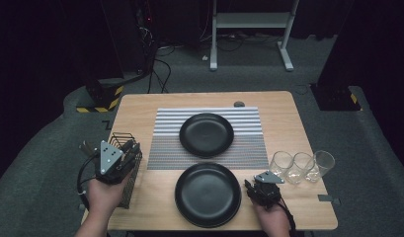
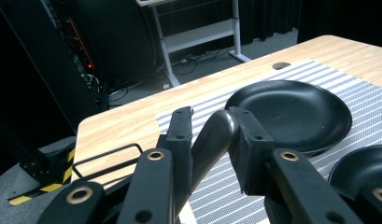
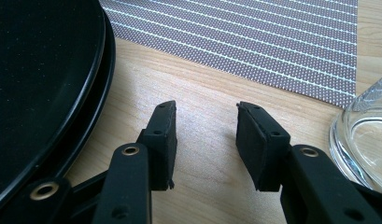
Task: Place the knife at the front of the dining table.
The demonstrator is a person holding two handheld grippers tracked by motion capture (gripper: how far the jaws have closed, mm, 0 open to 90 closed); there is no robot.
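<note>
The left gripper [image 2: 209, 128] had its fingers clenched on a dark, smooth, rounded utensil handle [image 2: 215, 135], glossy w/ a blunt tip, held above the wire basket [image 1: 121, 170] at the tabletop's [image 1: 288, 128] left edge. The right gripper [image 3: 205, 135] hovered w/ fingers released, nothing between, beside the near black plate [image 1: 208, 194].

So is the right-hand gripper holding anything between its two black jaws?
No, the right gripper stands open over the bare wooden table, with the round black plate and the clear drinking glass off to either side.
</note>
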